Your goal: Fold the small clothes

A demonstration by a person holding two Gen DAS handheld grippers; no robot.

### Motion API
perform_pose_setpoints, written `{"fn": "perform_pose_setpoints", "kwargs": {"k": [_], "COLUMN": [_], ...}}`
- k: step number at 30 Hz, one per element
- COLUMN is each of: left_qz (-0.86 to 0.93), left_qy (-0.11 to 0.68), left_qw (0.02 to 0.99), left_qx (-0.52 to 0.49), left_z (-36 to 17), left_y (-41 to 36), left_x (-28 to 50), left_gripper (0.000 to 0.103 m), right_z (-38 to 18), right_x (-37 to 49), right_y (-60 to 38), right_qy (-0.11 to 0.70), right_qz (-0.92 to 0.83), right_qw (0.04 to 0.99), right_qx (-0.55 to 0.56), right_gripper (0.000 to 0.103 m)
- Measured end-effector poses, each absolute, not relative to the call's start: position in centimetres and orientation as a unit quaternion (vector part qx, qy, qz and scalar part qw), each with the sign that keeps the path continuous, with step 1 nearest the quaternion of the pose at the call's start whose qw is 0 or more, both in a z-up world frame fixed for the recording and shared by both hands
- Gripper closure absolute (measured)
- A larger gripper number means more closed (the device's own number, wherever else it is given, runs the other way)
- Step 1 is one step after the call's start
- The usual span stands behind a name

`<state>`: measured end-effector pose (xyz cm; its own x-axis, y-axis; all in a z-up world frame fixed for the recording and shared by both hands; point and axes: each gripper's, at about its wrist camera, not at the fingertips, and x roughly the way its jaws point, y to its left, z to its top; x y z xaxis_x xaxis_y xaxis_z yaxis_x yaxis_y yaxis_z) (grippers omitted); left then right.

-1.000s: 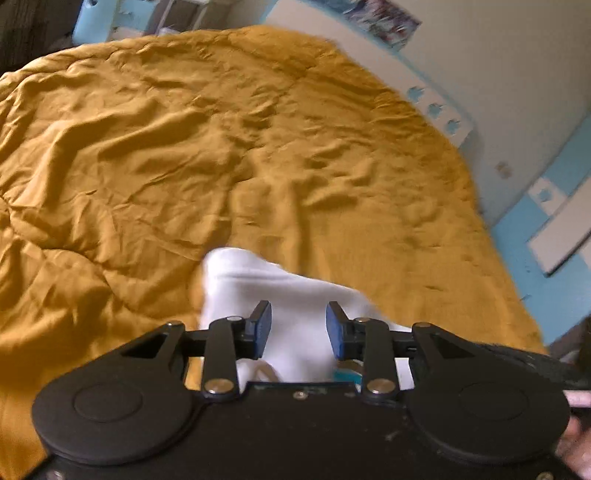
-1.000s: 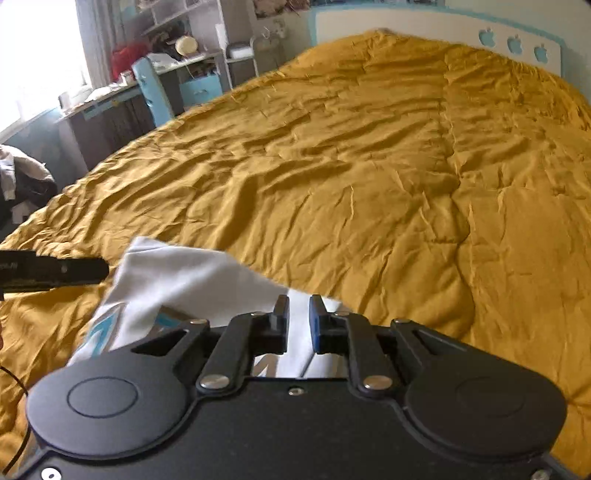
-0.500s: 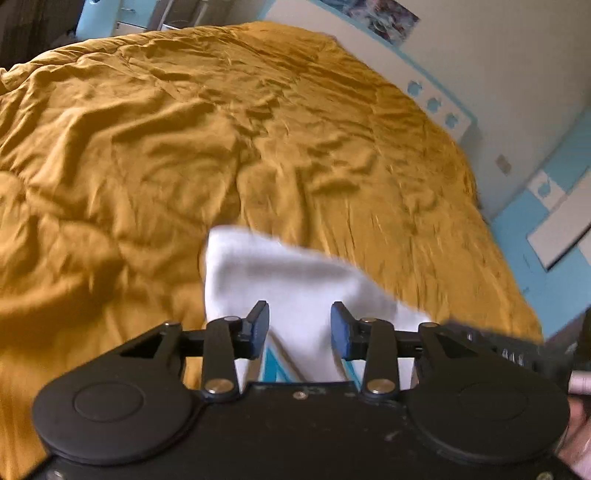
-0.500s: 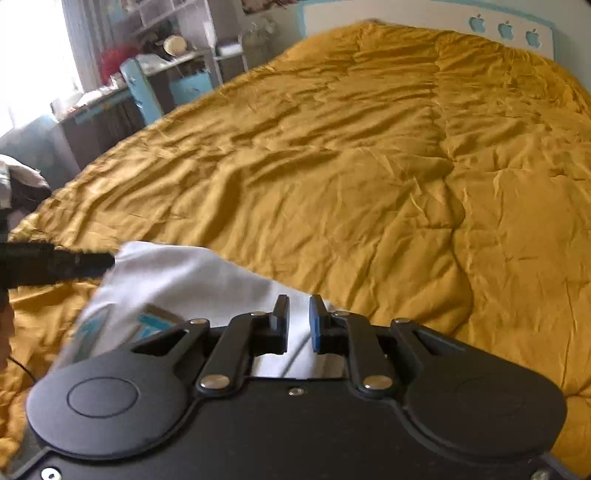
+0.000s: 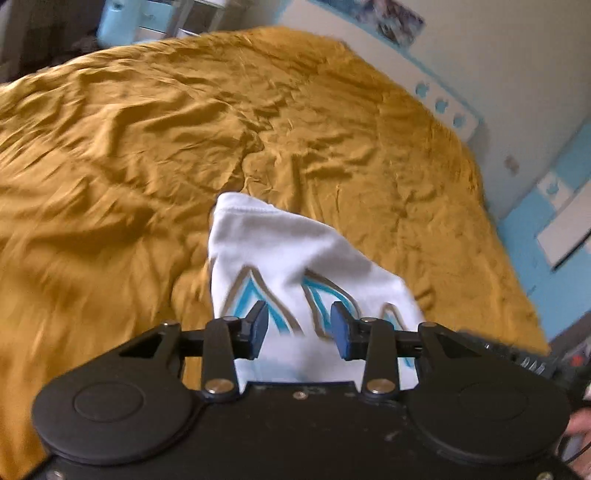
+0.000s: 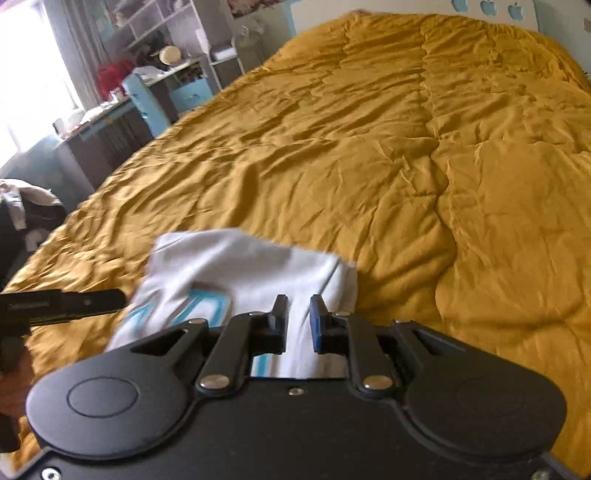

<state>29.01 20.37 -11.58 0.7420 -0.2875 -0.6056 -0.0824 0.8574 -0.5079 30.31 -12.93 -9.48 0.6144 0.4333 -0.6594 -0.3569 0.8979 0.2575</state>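
Note:
A small white garment (image 5: 295, 251) with a blue and grey print lies on the mustard duvet (image 5: 147, 147). My left gripper (image 5: 299, 326) hovers over its near part. The jaws stand apart, the cloth shows between and beyond them, and the pads do not press on it. In the right wrist view the same garment (image 6: 243, 258) has its near edge in my right gripper (image 6: 298, 317), whose jaws are nearly together and shut on the cloth. A black finger of the left gripper (image 6: 62, 304) reaches in at the garment's left side.
The wrinkled duvet (image 6: 406, 147) covers the whole bed, up to a white headboard (image 6: 487, 7) with blue apple shapes. A cluttered desk and shelves (image 6: 110, 122) stand beyond the bed's left side. Blue and white wall panels (image 5: 535, 229) line the right.
The left gripper has drawn back and its jaws have widened a little, so the blue print has come into view. The right gripper stayed shut and moved with the cloth.

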Motion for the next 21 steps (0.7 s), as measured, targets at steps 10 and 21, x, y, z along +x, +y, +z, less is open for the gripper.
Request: {"fn": "perform_pose_setpoints", "kwargs": {"k": [10, 21], "left_qz": [-0.063, -0.066], "left_qy": [0.390, 0.392], "left_qw": [0.870, 0.877], "left_qx": [-0.293, -0.270], "left_z": [-15.3, -12.6], "left_y": [17.7, 16.8], "left_x": [21.0, 18.3], "left_gripper": [0.065, 0.065], "right_z": [-13.1, -9.5], "right_x": [22.7, 18.3], "right_y": [-14.4, -15.8], "right_qy": [0.403, 0.366], "right_qz": [0.202, 0.201], "right_qw": [0.893, 0.908], "right_qx": [0.012, 0.010], "right_gripper": [0.091, 0.088]}}
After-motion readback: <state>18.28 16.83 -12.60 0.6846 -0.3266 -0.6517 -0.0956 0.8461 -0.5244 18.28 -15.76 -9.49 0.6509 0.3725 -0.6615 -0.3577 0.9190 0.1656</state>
